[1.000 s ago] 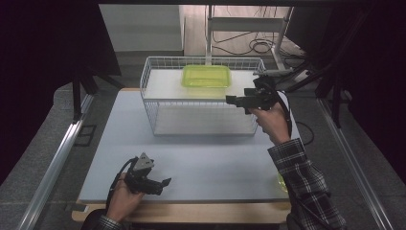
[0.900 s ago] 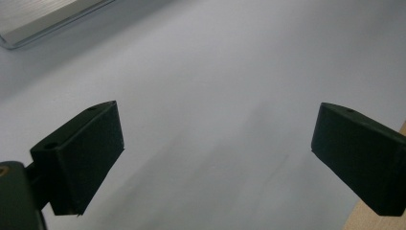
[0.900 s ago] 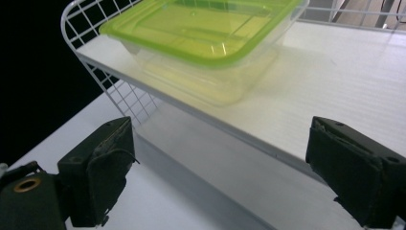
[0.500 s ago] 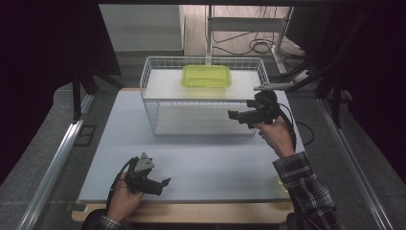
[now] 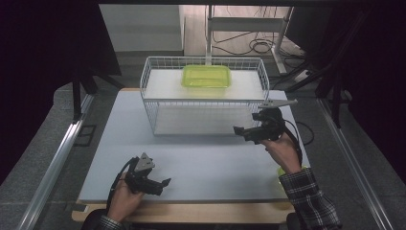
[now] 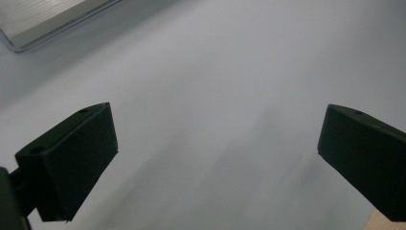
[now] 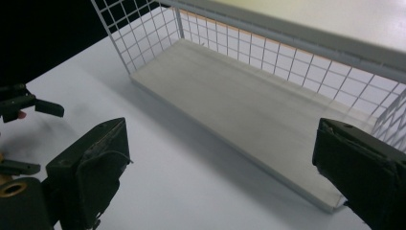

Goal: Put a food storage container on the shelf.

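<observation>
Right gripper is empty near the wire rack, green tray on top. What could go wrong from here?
1. The right gripper hangs open close to the wire rack; a reach could snag a jaw in the mesh or nudge the rack.
2. The green tray sits on the rack's top shelf, so a bump might shift it.
3. A yellow-green thing lies half hidden under the right forearm near the table edge; a sleeve might push it off.

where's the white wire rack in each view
high view: the white wire rack stands at the far middle of the table, a green tray on its top shelf.
left gripper view: the rack is not in it.
right gripper view: it runs across the top, from upper left to right edge.
shared landmark: the rack's pale lower shelf.
</observation>
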Available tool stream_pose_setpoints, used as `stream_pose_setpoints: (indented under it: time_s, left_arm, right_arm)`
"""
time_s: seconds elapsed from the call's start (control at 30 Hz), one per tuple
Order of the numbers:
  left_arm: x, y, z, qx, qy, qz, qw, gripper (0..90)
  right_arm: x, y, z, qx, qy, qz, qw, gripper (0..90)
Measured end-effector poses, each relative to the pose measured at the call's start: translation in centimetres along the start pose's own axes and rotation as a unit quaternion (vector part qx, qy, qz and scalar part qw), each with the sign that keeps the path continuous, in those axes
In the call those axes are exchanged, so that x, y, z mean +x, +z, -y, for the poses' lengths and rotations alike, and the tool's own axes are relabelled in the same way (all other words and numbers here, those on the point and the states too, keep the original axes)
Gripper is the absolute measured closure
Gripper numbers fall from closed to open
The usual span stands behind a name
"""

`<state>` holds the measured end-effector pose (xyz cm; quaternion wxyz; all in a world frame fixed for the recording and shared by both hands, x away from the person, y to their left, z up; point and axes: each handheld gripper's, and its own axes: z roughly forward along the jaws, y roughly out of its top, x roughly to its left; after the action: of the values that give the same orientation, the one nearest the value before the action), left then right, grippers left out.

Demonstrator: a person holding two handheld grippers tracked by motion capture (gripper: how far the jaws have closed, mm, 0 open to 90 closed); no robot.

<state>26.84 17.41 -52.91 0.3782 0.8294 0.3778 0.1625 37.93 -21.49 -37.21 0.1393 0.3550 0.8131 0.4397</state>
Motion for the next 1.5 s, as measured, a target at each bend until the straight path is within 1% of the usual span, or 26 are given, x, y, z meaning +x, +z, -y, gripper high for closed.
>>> stream_pose_setpoints:
  time_s: [0.13, 0.2, 0.33, 0.4, 0.63, 0.73, 0.83, 1.1, 1.2, 1.37, 1.5]
  left_arm:
    - [0.0, 0.1, 0.0, 0.002, 0.001, 0.001, 1.0, 0.0]
    - [-0.1, 0.1, 0.0, 0.003, 0.002, 0.003, 1.0, 0.0]
    - [-0.1, 0.2, 0.0, 0.005, 0.005, 0.008, 0.9999, 0.0]
    - [-0.1, 0.2, 0.0, 0.005, 0.005, 0.009, 0.9999, 0.0]
    - [-0.1, 0.2, 0.0, 0.004, 0.005, 0.01, 0.9999, 0.0]
    - [-0.1, 0.2, 0.0, 0.002, 0.001, 0.013, 0.9999, 0.0]
    - [-0.2, 0.2, 0.0, 0.001, 0.003, 0.014, 0.9999, 0.0]
    - [-0.4, 0.4, 0.1, 0.012, 0.019, 0.01, 0.9997, 0.2]
    - [-0.4, 0.4, 0.1, 0.012, 0.02, 0.008, 0.9997, 0.2]
    - [-0.4, 0.3, 0.1, 0.012, 0.021, 0.006, 0.9997, 0.2]
    - [-0.4, 0.3, 0.1, 0.013, 0.022, 0.005, 0.9997, 0.3]
  right_arm:
    - [0.1, -0.5, 1.1, -0.001, -0.006, 0.006, 1.0, 5.0]
    - [0.2, -0.7, 1.5, -0.003, -0.005, 0.007, 1.0, 4.3]
    - [0.3, -1.0, 2.4, -0.005, 0.008, 0.004, 0.9999, 4.0]
    - [0.5, -1.1, 2.9, -0.002, 0.008, 0.007, 0.9999, 4.0]
    - [0.8, -1.5, 4.8, 0.01, -0.005, 0.026, 0.9996, 4.0]
    - [0.8, -1.6, 5.7, 0.009, -0.004, 0.032, 0.9994, 4.2]
    - [0.9, -1.7, 6.6, 0.011, -0.006, 0.04, 0.9991, 4.3]
    - [1.0, -1.4, 8.6, 0.024, -0.009, 0.052, 0.9983, 4.7]
    - [1.0, -1.3, 9.2, 0.027, -0.011, 0.058, 0.9979, 4.8]
    - [1.0, -1.1, 10.2, 0.041, -0.009, 0.063, 0.9971, 5.0]
    - [1.0, -1.1, 10.9, 0.05, -0.007, 0.073, 0.9961, 4.6]
